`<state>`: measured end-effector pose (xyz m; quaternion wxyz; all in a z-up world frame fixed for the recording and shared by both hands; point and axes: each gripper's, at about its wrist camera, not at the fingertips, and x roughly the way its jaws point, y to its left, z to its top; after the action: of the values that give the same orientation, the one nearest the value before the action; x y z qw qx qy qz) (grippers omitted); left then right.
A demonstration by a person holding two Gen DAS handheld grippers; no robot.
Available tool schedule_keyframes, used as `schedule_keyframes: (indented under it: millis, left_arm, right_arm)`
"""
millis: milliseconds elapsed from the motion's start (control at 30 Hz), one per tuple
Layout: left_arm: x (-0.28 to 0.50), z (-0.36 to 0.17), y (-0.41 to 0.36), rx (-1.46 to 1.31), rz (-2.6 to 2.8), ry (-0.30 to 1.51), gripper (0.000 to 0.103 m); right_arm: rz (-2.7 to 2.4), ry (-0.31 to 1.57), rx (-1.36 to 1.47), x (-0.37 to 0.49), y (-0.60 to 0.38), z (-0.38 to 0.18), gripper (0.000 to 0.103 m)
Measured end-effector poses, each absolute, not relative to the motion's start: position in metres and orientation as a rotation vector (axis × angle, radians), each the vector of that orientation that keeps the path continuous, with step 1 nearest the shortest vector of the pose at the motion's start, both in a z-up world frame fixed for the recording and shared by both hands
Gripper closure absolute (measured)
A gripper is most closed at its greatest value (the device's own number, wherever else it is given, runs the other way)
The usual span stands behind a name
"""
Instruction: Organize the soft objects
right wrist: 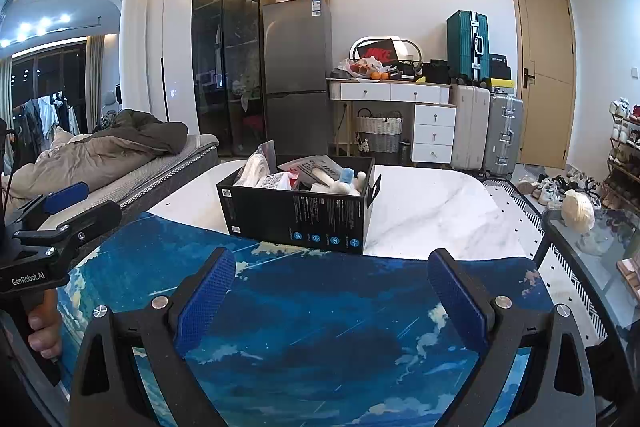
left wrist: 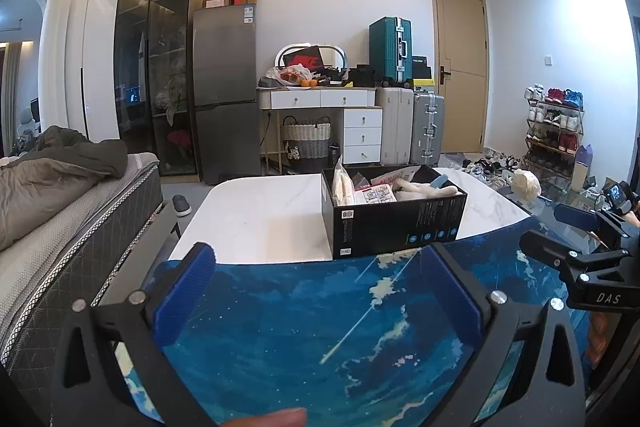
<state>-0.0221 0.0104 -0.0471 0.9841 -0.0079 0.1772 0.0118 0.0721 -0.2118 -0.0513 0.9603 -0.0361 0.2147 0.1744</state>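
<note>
A black cardboard box (left wrist: 394, 217) (right wrist: 298, 213) stands upright and open-topped on the white marble table (left wrist: 256, 215) (right wrist: 432, 211), its near edge just touching the blue sky-print mat (left wrist: 304, 327) (right wrist: 320, 327). Inside the box, a cream plush toy (left wrist: 424, 189) (right wrist: 340, 183) lies at its right end, clear plastic bags (left wrist: 344, 183) (right wrist: 256, 167) stand upright at its left end, and flat printed packets (left wrist: 378, 193) (right wrist: 280, 181) rest between them.

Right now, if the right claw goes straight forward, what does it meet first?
Probably the black box on the white table; only the blue mat lies before it. Depth is unclear.
</note>
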Motion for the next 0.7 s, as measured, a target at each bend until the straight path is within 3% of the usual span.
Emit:
schedule_keyframes:
  millis: [700]
  left_arm:
    - [-0.0258, -0.0428, 0.0117, -0.023, 0.017, 0.342, 0.000]
  right_arm:
    - [0.362, 0.435, -0.077, 0.0715, -0.2117, -0.0511, 0.005]
